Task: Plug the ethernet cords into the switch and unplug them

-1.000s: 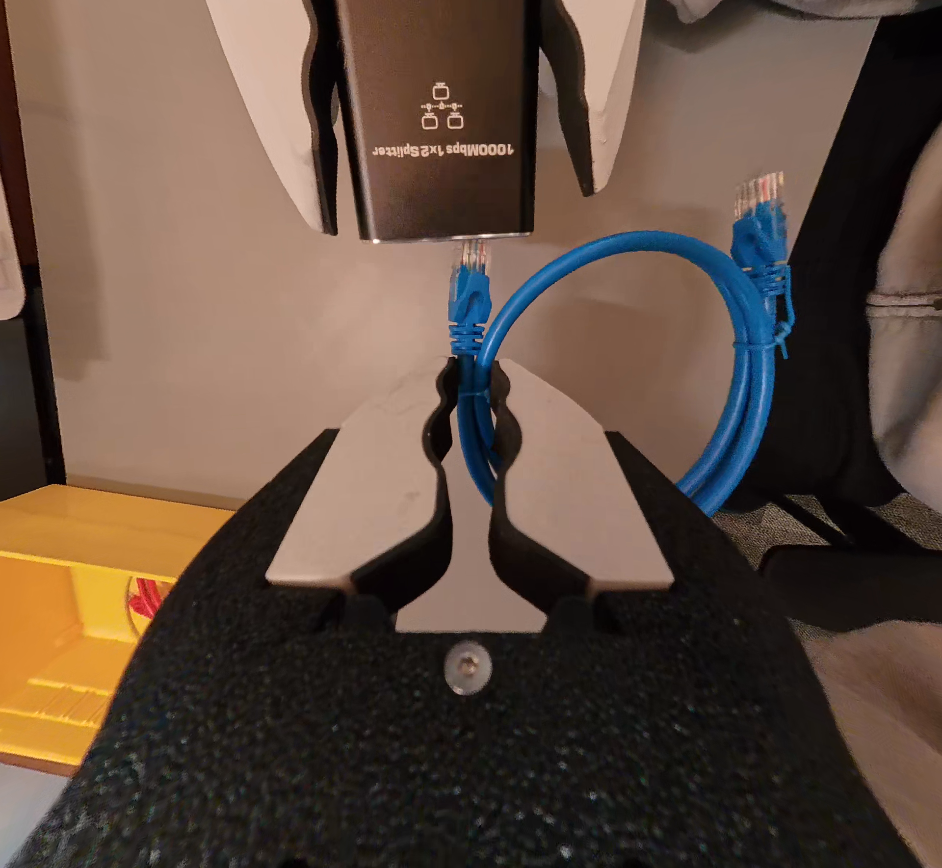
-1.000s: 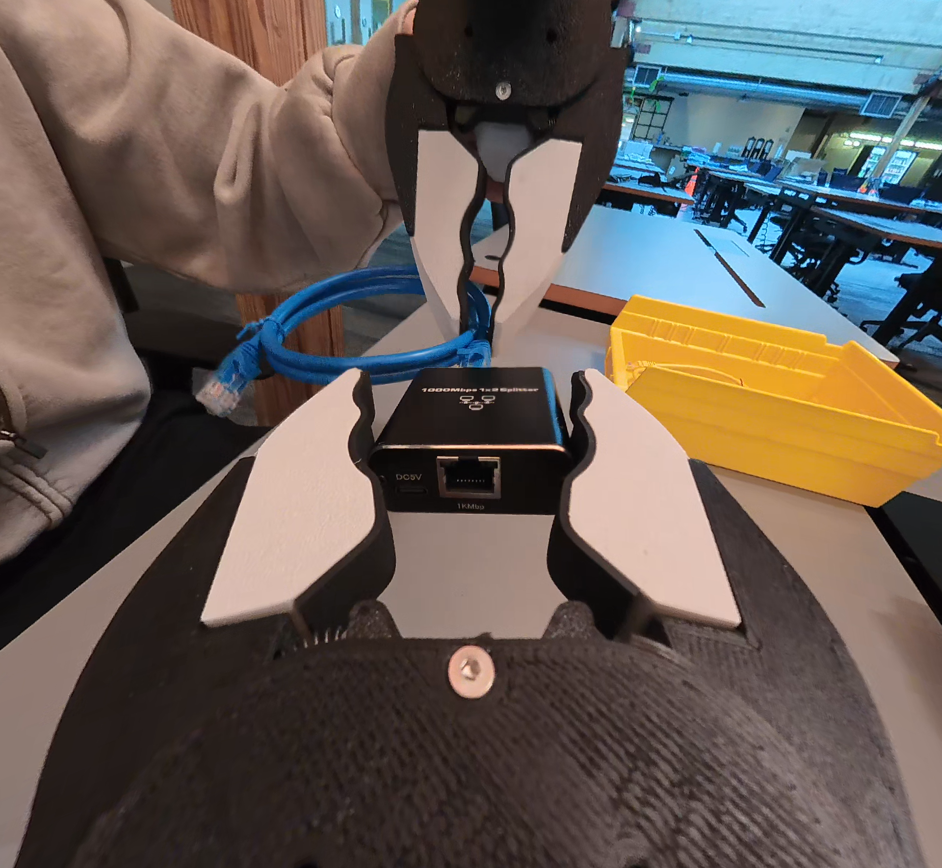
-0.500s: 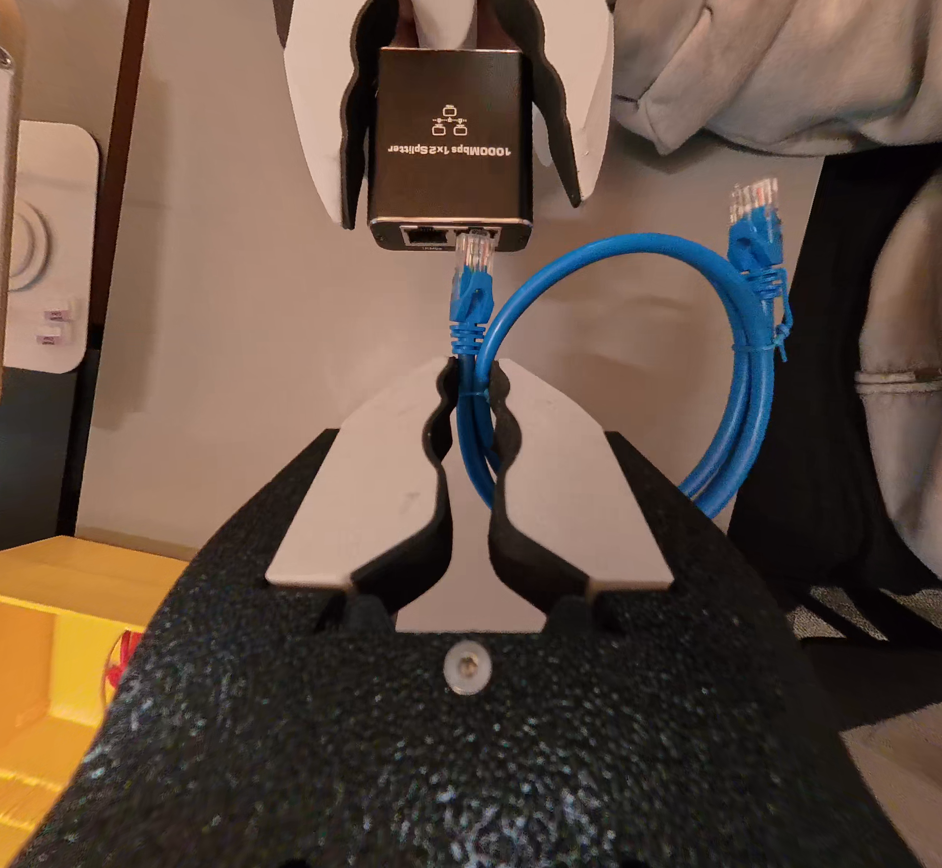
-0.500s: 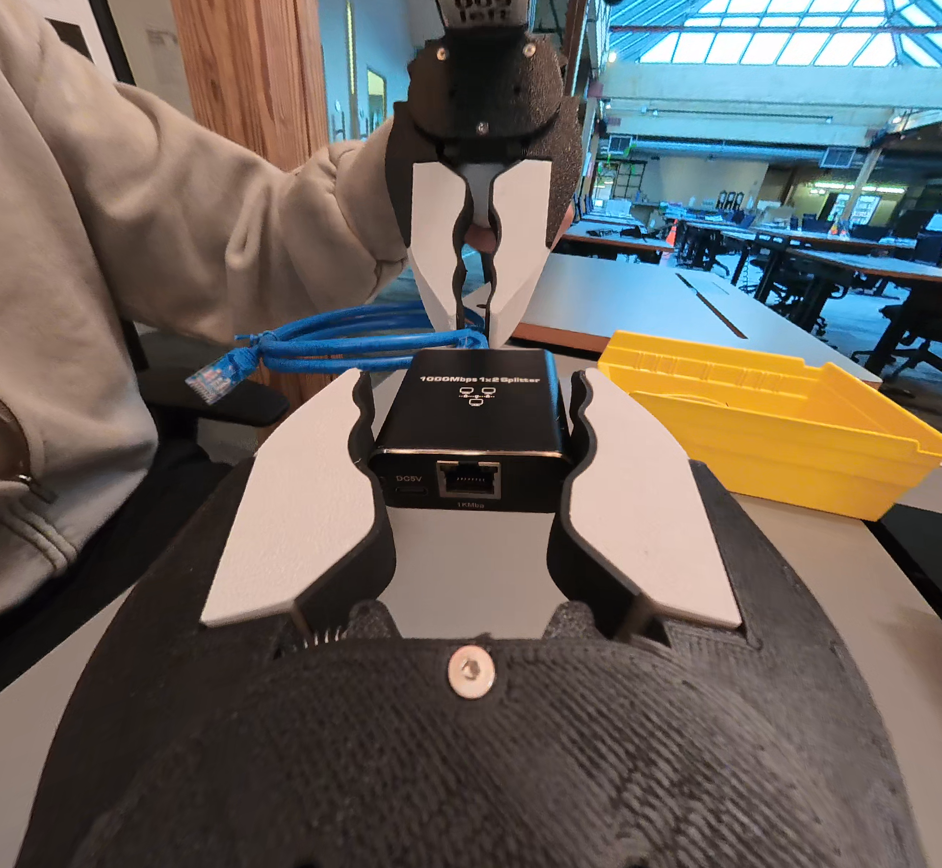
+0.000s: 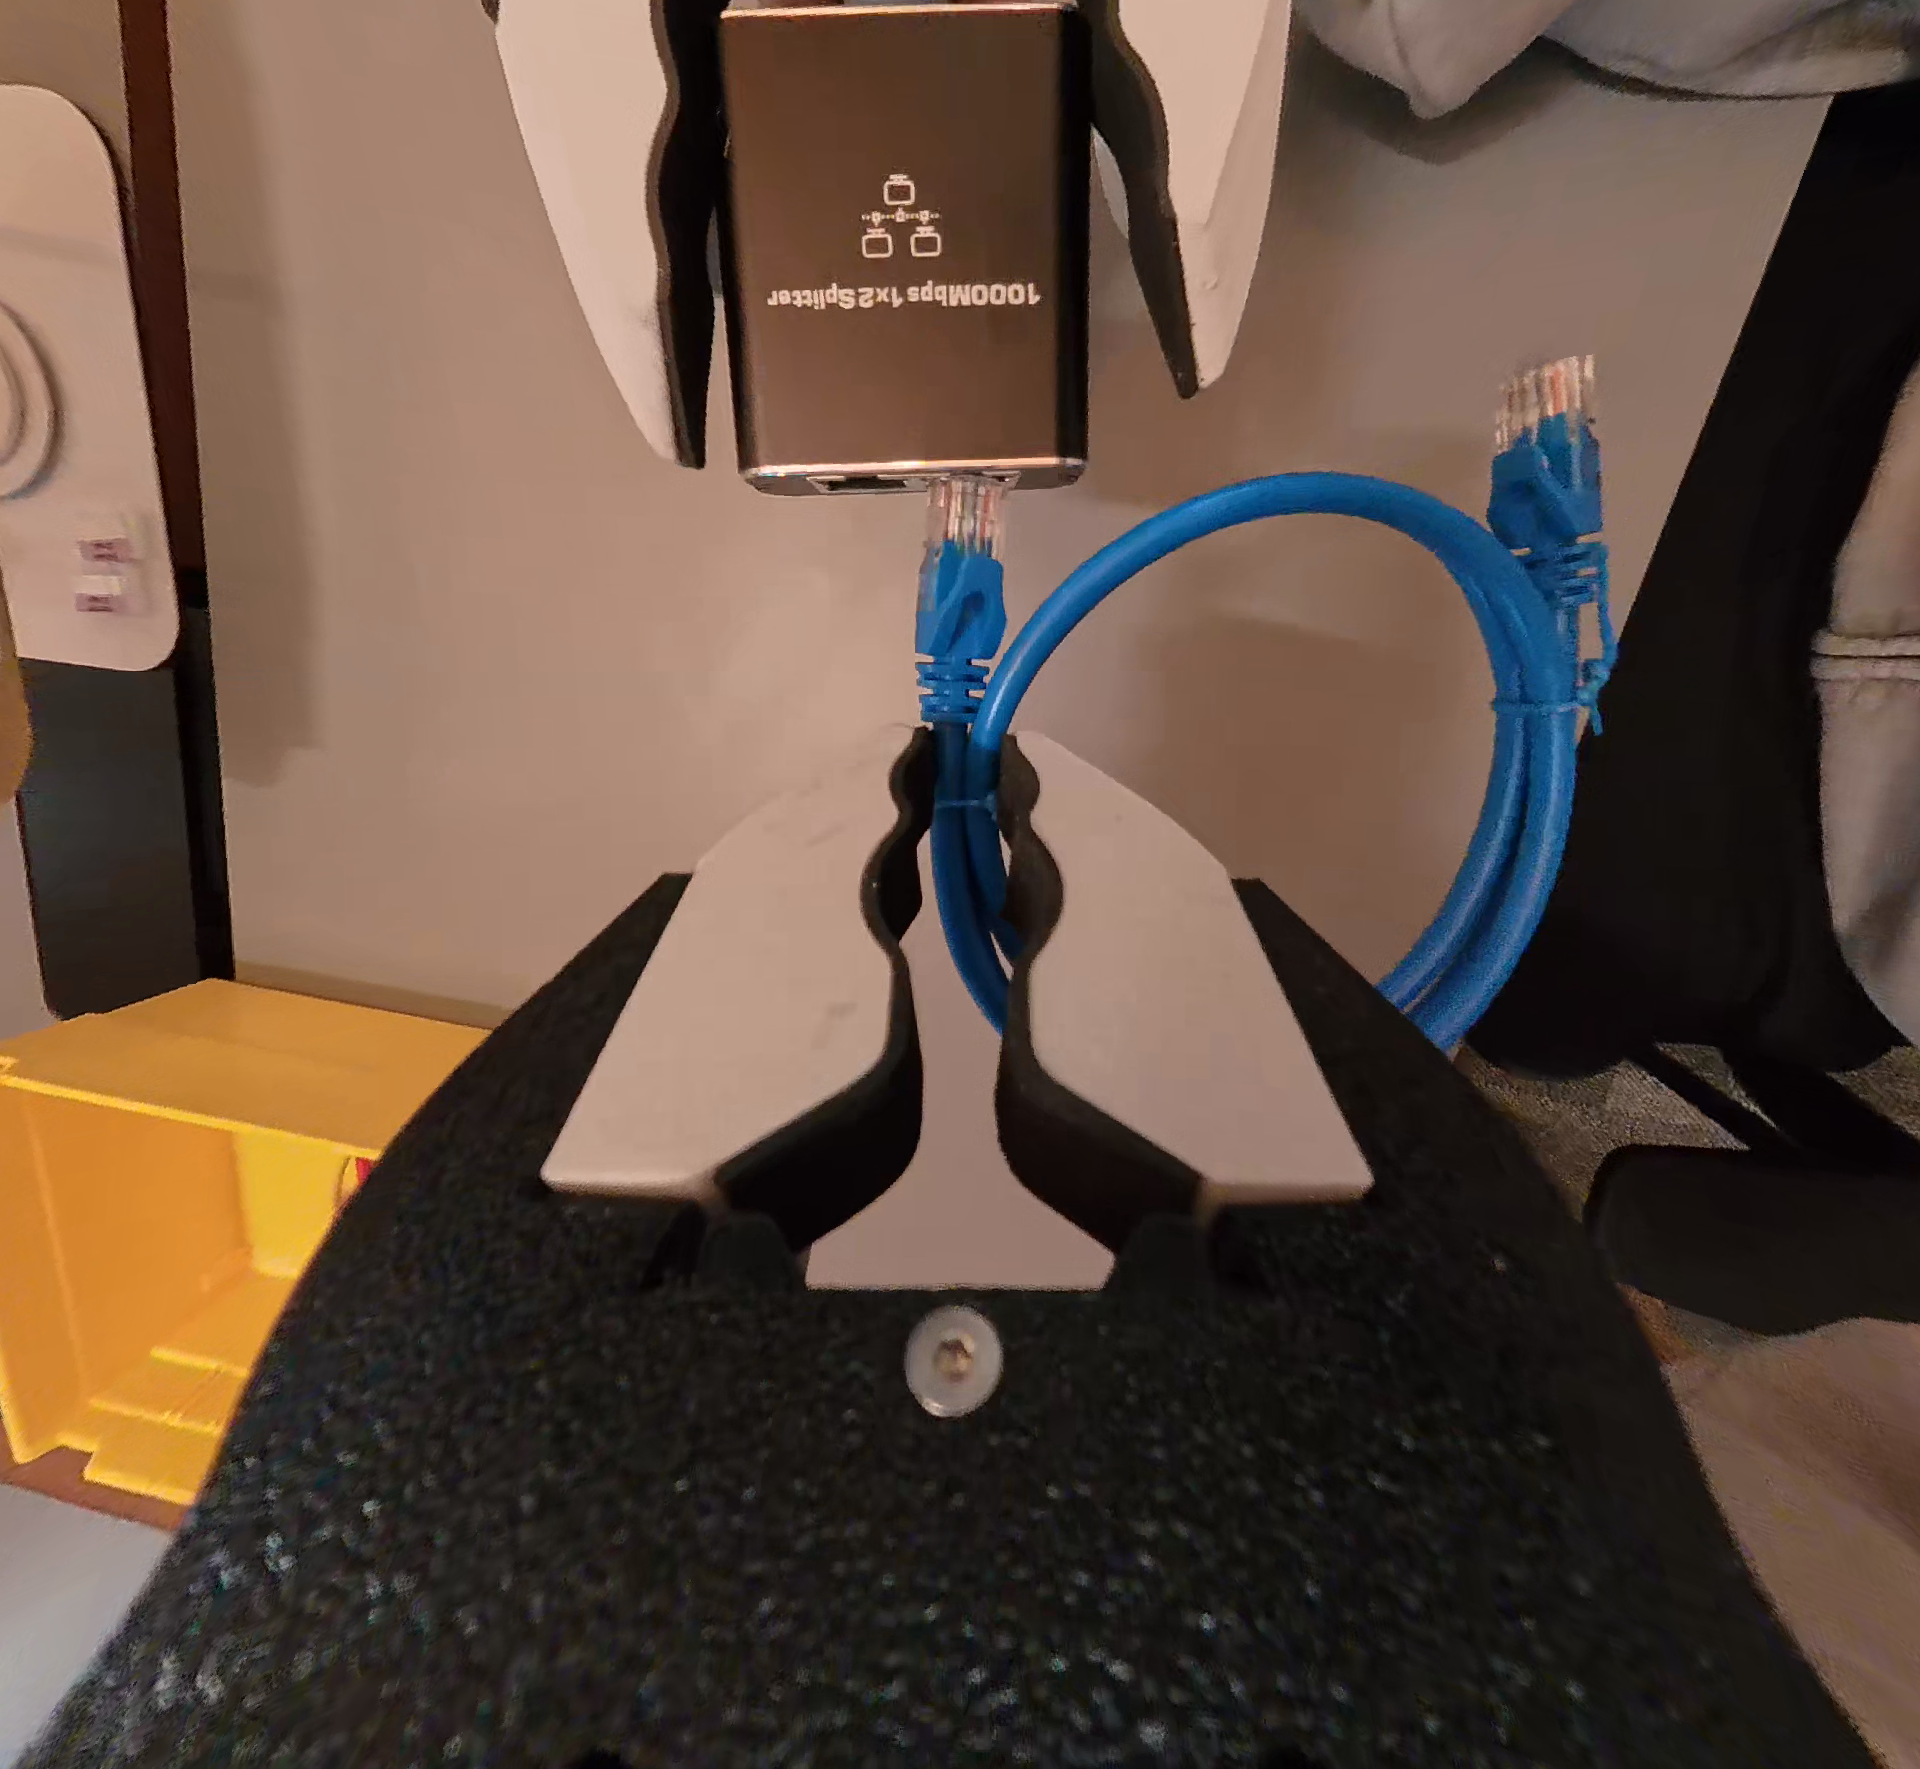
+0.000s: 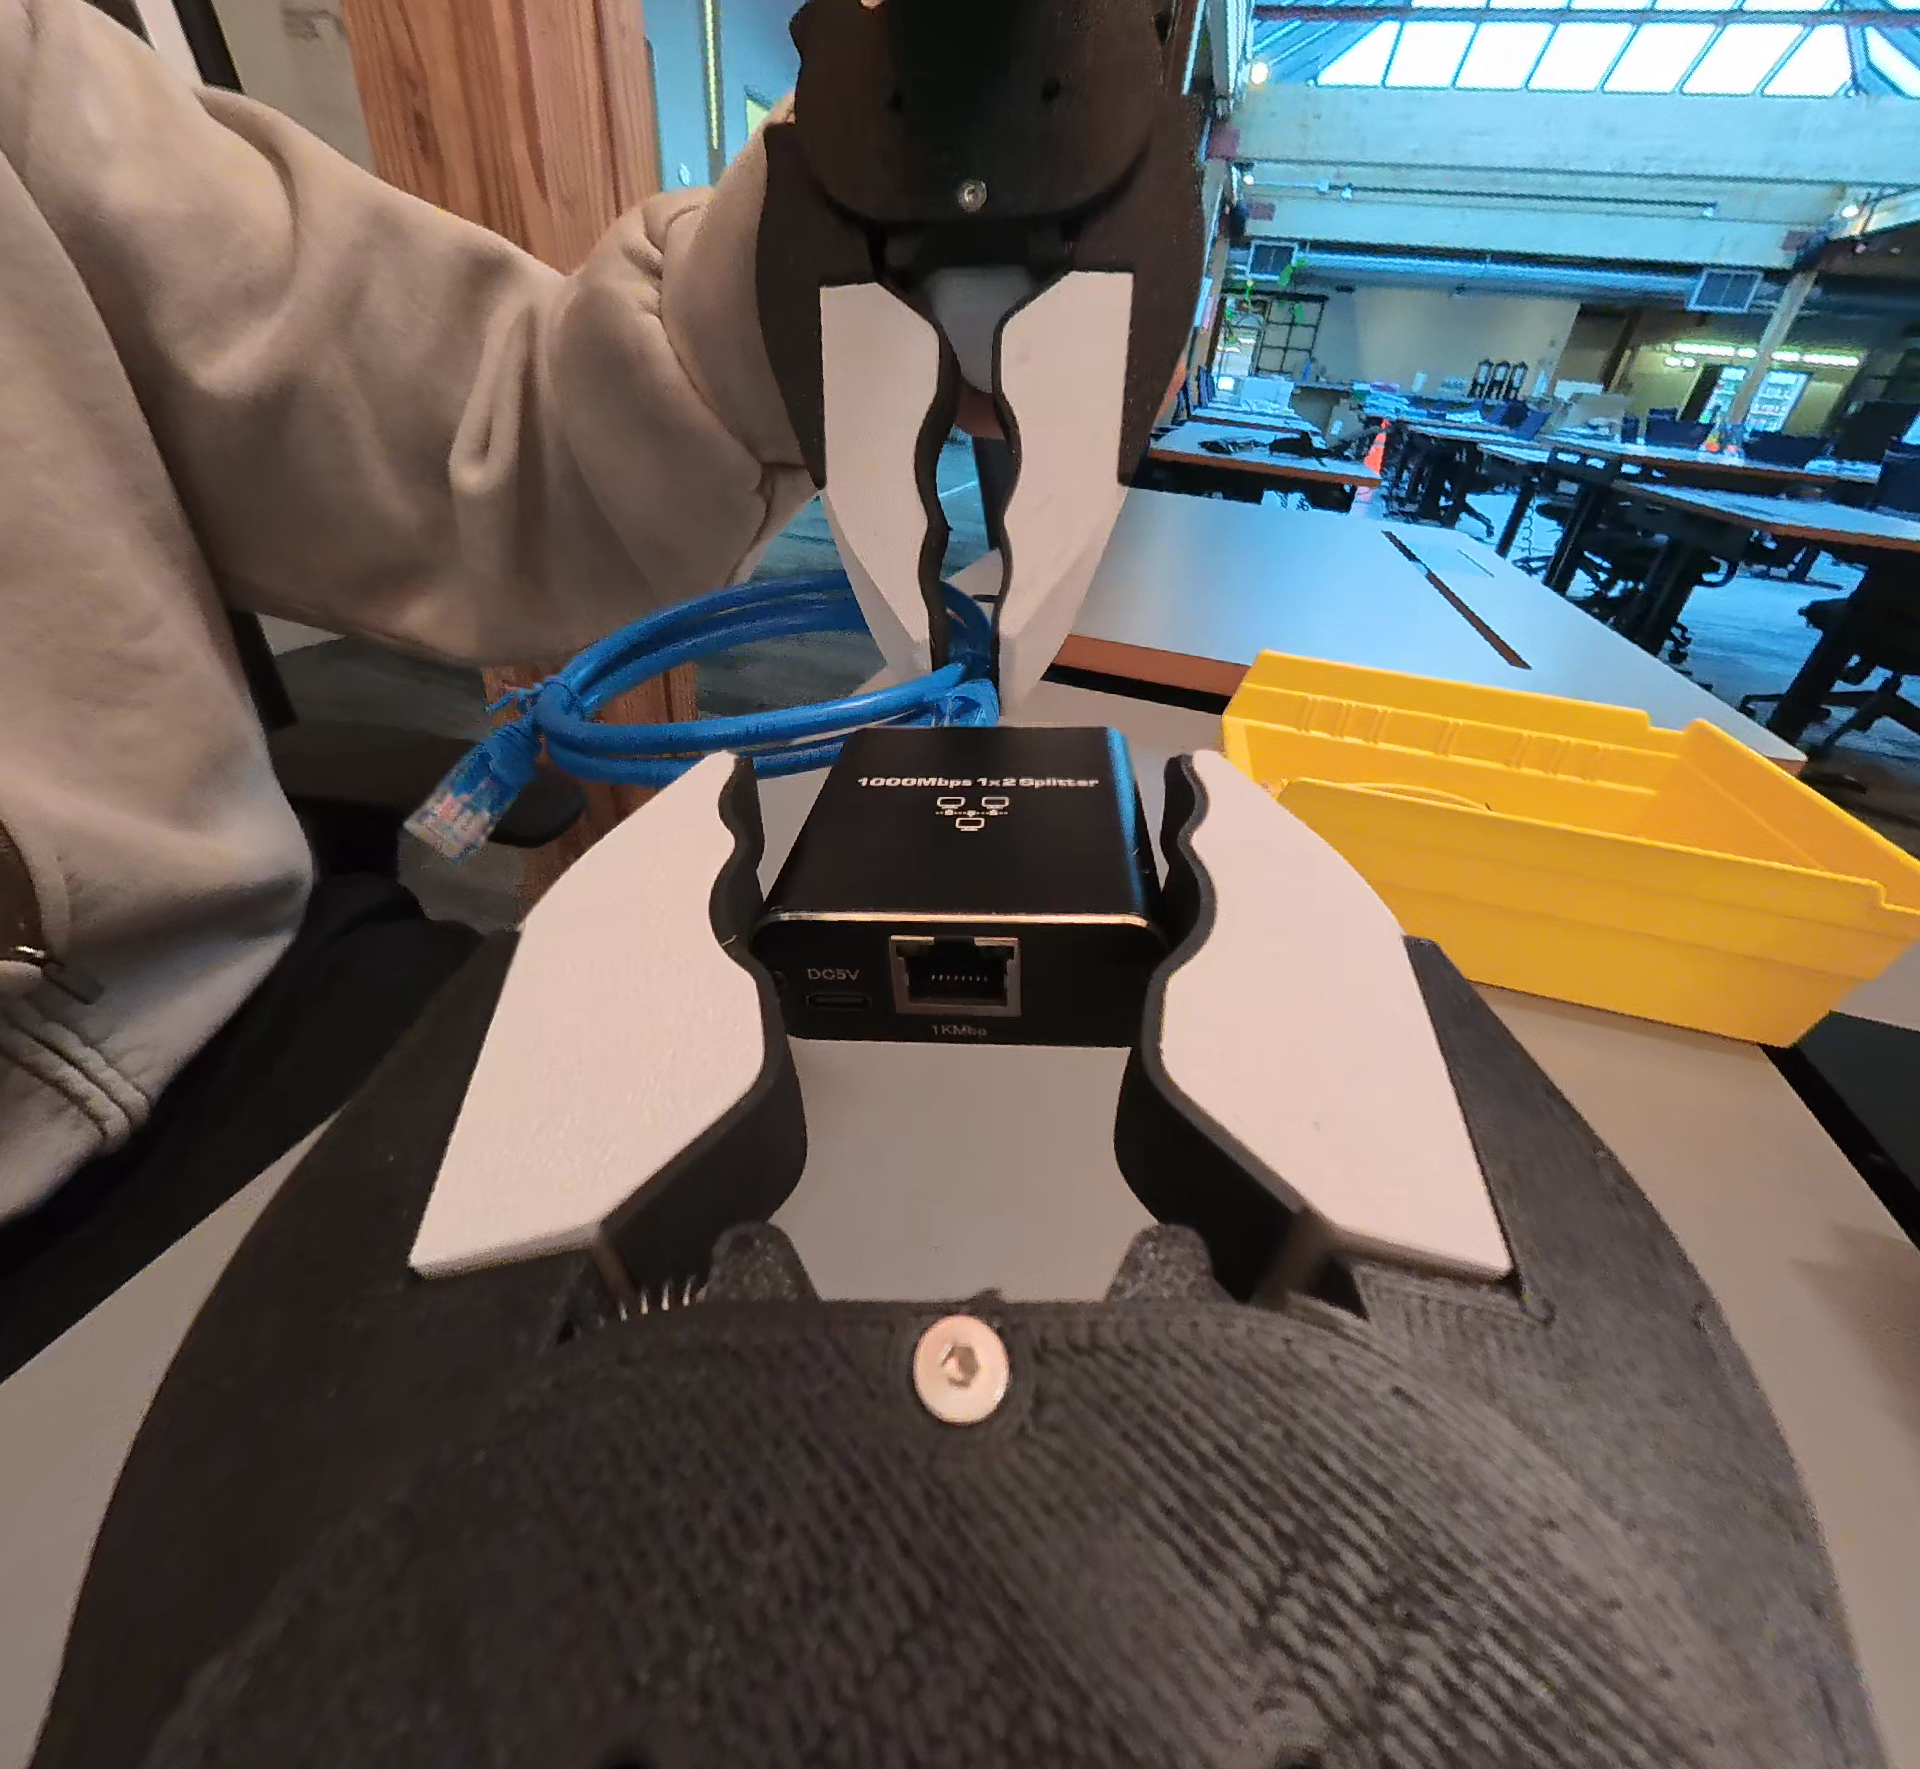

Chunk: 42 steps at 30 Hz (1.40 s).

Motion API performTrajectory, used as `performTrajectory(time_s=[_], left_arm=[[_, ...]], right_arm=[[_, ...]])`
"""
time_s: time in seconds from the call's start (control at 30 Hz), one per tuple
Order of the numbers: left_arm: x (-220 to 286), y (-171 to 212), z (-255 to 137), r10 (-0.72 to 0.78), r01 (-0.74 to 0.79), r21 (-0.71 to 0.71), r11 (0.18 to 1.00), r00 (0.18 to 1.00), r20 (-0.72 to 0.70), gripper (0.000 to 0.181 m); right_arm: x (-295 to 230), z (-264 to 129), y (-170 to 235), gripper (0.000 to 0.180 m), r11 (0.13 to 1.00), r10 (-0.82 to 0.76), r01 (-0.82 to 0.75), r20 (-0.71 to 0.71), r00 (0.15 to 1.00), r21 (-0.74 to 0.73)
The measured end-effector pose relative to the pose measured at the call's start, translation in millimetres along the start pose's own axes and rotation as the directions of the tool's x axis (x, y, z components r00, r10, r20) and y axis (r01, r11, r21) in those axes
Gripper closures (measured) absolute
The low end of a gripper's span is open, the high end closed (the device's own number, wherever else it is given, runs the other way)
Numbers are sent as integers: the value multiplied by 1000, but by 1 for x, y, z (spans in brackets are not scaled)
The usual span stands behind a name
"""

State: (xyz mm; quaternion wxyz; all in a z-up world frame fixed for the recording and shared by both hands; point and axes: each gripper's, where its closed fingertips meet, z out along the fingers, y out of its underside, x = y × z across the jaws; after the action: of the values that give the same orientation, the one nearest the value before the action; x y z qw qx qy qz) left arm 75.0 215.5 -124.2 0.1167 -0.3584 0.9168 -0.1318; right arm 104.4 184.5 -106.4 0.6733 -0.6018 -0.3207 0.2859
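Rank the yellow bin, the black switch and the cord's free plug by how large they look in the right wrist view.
1. yellow bin, largest, though cut off by the frame edge.
2. black switch, held in the right gripper; being nearest the camera makes it look bigger than it is.
3. free plug, clearly smallest.

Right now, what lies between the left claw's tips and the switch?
Only the blue cord's own plug, jutting from the left claw with its clear tip at the switch's port edge. The left wrist view shows it.
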Motion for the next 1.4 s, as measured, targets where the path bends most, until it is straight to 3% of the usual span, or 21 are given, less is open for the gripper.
performTrajectory(time_s=[0.47,0.77,0.97,1.2,1.4], left_arm=[[6,-9,-7,8,-8,55,998,1000,-9,170],[9,-15,-11,1,0,-35,999,1000,21,170],[5,-17,-13,-43,46,-52,998,998,43,170],[9,-17,-13,-71,71,-2,997,997,-30,170],[3,-17,-14,-72,72,-18,997,997,32,170]], right_arm=[[-5,-5,-7,104,999,-5,3,31,999,36],[-7,-10,-13,104,994,12,-19,62,998,109],[-4,-11,-12,104,995,6,-9,35,999,96],[-5,-10,-11,104,997,-9,6,34,999,77],[-2,-10,-6,104,998,5,-6,20,1000,65]])
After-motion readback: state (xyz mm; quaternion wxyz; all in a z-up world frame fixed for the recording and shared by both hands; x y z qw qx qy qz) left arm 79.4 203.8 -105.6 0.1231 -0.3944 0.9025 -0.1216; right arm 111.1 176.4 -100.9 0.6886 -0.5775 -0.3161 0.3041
